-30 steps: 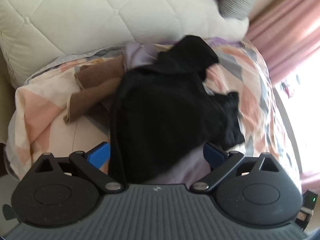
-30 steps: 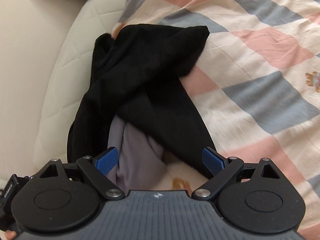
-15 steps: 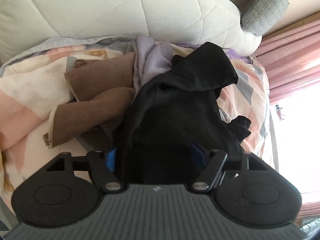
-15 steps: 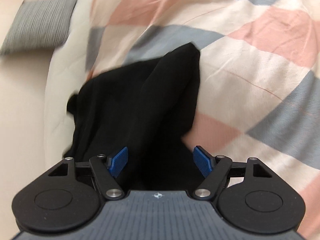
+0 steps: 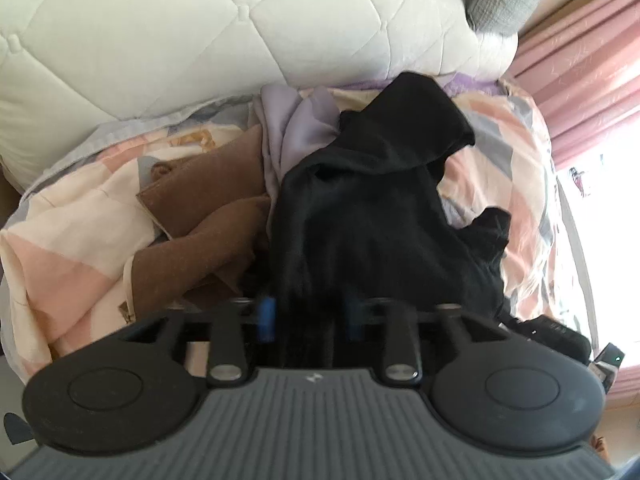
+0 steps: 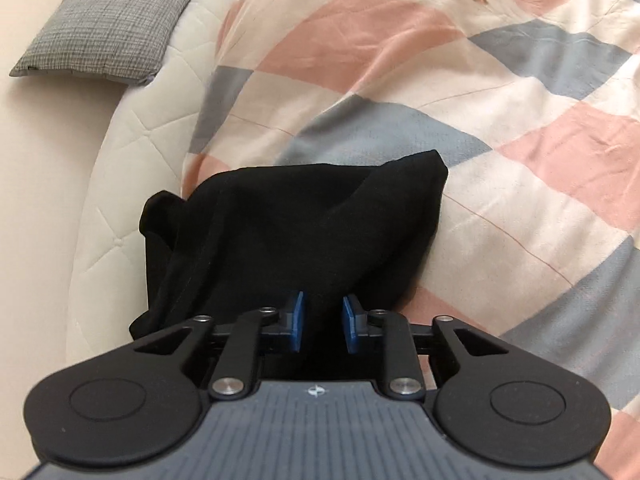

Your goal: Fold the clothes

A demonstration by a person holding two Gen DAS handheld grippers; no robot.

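On a bed spread with a pink, grey and cream checked quilt [image 6: 460,92], a crumpled black soft-knit garment [image 5: 372,216] lies heaped over a pale lilac cloth [image 5: 296,128] and beside a brown folded fabric piece [image 5: 200,232], close under a cream quilted cushion [image 5: 200,20]. A small grey woven pillow [image 6: 100,28] rests farther off. Two claws work the black garment at separate spots. The left claw [image 5: 310,318] is closing, its blue pads about half apart with a thick fold of black cloth between them. The right claw [image 6: 322,322] is closing too, its blue pads narrower, with a ridge of the same garment bunched in the gap; whether either pair of pads is already pressing firmly cannot be told.

The risk from here appears to be a bad pinch. The cloth is bunched in several layers, so a claw may catch only the top layer and lose it on the lift, or take a twisted wad that will not spread flat. The left claw sits near the brown fabric and lilac cloth, which could be dragged up along with the black garment.
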